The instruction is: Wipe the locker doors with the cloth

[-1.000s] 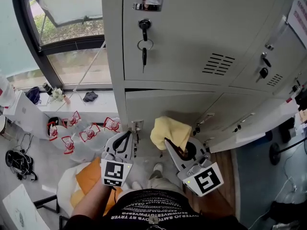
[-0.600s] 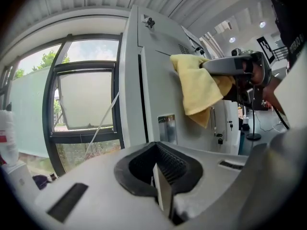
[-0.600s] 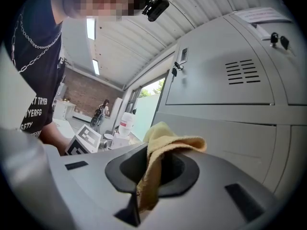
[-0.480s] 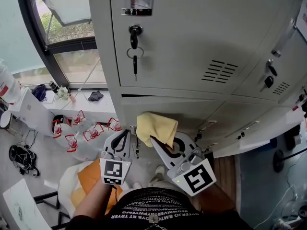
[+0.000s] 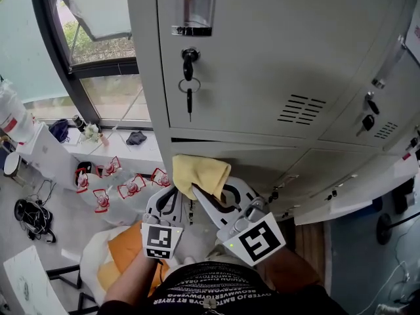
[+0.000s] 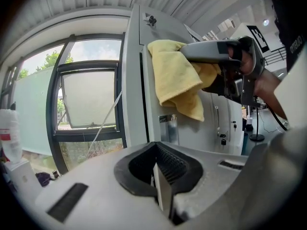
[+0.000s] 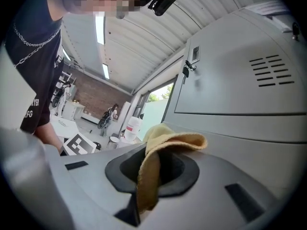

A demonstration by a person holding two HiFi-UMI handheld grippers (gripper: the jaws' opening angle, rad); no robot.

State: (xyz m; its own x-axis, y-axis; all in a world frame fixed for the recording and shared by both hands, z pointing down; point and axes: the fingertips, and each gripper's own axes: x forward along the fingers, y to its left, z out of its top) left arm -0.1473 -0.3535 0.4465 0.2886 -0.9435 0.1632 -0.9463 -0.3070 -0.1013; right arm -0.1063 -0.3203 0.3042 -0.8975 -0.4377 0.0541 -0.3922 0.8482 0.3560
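Note:
A yellow cloth (image 5: pixel 200 173) is pinched in my right gripper (image 5: pixel 197 192), which is shut on it and presses it against the lower grey locker door (image 5: pixel 262 159) near that door's left edge. In the right gripper view the cloth (image 7: pixel 160 150) folds over the closed jaws right by the door (image 7: pixel 249 147). My left gripper (image 5: pixel 172 201) hangs just left of the cloth, shut and empty. From the left gripper view the cloth (image 6: pixel 177 78) and the right gripper (image 6: pixel 216 51) show up against the locker (image 6: pixel 148 104). The upper door (image 5: pixel 262 51) has a key (image 5: pixel 189 77) in its lock.
More locker doors (image 5: pixel 374 110) run off to the right. A window (image 5: pixel 98 51) and a sill with small items (image 5: pixel 85 133) lie to the left. On the floor below are bags (image 5: pixel 125 186), an orange sack (image 5: pixel 125 248) and cables (image 5: pixel 33 218).
My right gripper has slid the cloth leftward along the lower door, from about its middle to its left edge. The left gripper has stayed roughly in place.

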